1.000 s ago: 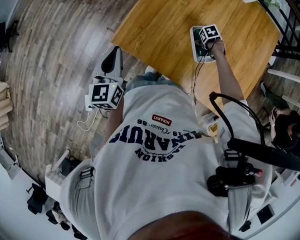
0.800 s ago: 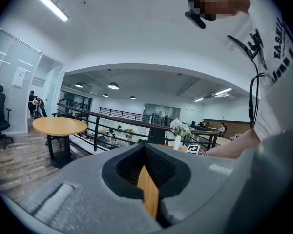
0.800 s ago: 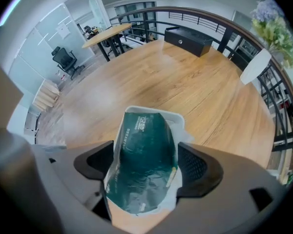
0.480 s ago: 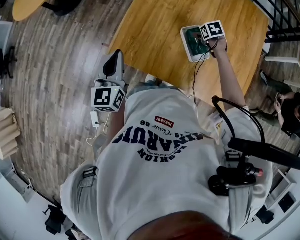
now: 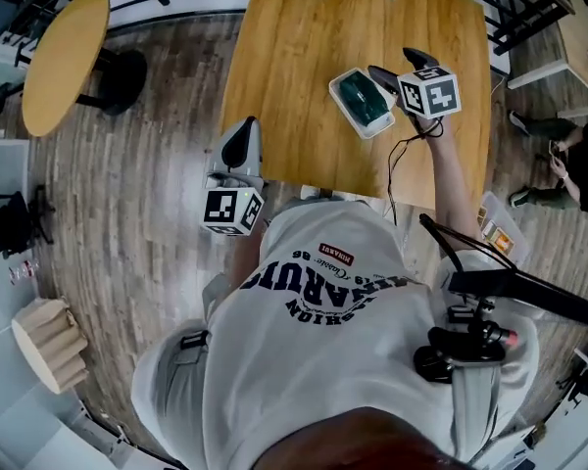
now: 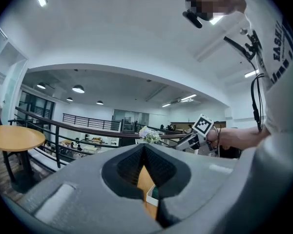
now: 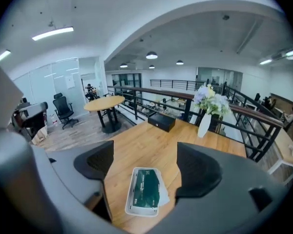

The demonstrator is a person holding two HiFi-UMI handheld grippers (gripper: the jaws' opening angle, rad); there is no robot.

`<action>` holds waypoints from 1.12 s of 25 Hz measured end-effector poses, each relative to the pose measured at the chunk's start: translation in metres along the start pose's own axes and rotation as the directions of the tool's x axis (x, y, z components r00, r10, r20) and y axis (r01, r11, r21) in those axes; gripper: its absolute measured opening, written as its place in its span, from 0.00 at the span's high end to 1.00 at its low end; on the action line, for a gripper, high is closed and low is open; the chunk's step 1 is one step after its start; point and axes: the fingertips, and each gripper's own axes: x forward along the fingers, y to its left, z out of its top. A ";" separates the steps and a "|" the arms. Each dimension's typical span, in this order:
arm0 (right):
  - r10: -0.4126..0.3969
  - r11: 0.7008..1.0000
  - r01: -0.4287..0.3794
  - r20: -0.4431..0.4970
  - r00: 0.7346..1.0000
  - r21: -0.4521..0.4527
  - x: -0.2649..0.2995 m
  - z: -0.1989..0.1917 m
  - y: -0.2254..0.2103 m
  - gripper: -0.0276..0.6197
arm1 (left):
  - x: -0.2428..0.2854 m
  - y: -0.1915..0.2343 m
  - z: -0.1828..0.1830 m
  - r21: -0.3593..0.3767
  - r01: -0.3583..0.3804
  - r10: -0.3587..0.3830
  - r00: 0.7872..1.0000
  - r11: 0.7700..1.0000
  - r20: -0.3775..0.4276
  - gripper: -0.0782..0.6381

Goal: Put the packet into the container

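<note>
Packet [image 7: 147, 189] (in container [image 7: 131, 204]) just ahead of right tool [image 7: 145, 163]

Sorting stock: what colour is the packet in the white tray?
Dark green packet; best in right gripper view.

Only legible print is on the person's white T-shirt [image 5: 323, 297], upside down in head view: arched dark letters "…ASHION", a larger word I can't make out, script ending "86". Its red patch [image 5: 336, 255]: too small. The green packet [image 7: 146, 188]: print illegible.
</note>
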 end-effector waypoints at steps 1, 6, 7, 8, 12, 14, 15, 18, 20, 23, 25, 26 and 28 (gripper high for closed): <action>-0.022 1.000 0.023 0.044 0.999 -0.010 -0.014 0.006 -0.002 0.33 | 0.009 -0.006 0.004 0.008 0.030 -0.030 1.000 1.000 0.006 0.89; -0.100 0.993 0.111 0.247 0.964 -0.032 -0.085 0.027 -0.007 0.33 | 0.042 -0.039 0.014 0.033 0.157 -0.157 0.987 0.987 0.020 0.89; -0.112 0.991 0.128 0.302 0.947 -0.033 -0.101 0.032 -0.008 0.33 | 0.048 -0.045 0.015 0.040 0.181 -0.182 0.983 0.983 0.022 0.89; -0.121 0.989 0.144 0.371 0.921 -0.035 -0.119 0.037 -0.007 0.33 | 0.053 -0.051 0.016 0.045 0.203 -0.204 0.979 0.978 0.024 0.89; -0.152 0.965 0.252 0.626 0.765 -0.074 -0.190 0.045 -0.002 0.33 | 0.068 -0.072 0.018 0.057 0.271 -0.273 0.961 0.961 0.033 0.89; -0.192 0.952 0.299 0.630 0.753 -0.067 -0.204 0.038 -0.005 0.33 | 0.072 -0.077 0.022 0.069 0.290 -0.293 0.956 0.955 0.035 0.89; -0.210 0.949 0.311 0.622 0.754 -0.057 -0.206 0.034 -0.008 0.33 | 0.074 -0.079 0.025 0.075 0.297 -0.300 0.953 0.952 0.036 0.89; -0.248 0.941 0.336 0.613 0.750 -0.029 -0.211 0.027 -0.021 0.33 | 0.087 -0.085 0.031 0.091 0.321 -0.326 0.944 0.943 0.050 0.89; -0.265 0.939 0.343 0.606 0.750 -0.014 -0.209 0.021 -0.028 0.33 | 0.093 -0.087 0.030 0.096 0.329 -0.334 0.941 0.940 0.050 0.89; -0.269 0.944 0.330 0.595 0.758 0.006 -0.202 0.017 -0.029 0.33 | 0.092 -0.084 0.030 0.099 0.327 -0.332 0.942 0.940 0.043 0.89; -0.262 0.949 0.315 0.591 0.763 0.013 -0.202 0.018 -0.026 0.33 | 0.089 -0.082 0.034 0.099 0.319 -0.325 0.945 0.942 0.044 0.89; -0.259 0.951 0.309 0.591 0.764 0.016 -0.204 0.018 -0.025 0.33 | 0.088 -0.082 0.035 0.097 0.317 -0.322 0.946 0.944 0.045 0.89; -0.260 0.952 0.306 0.592 0.763 0.023 -0.206 0.018 -0.023 0.33 | 0.086 -0.080 0.034 0.096 0.315 -0.321 0.946 0.944 0.044 0.89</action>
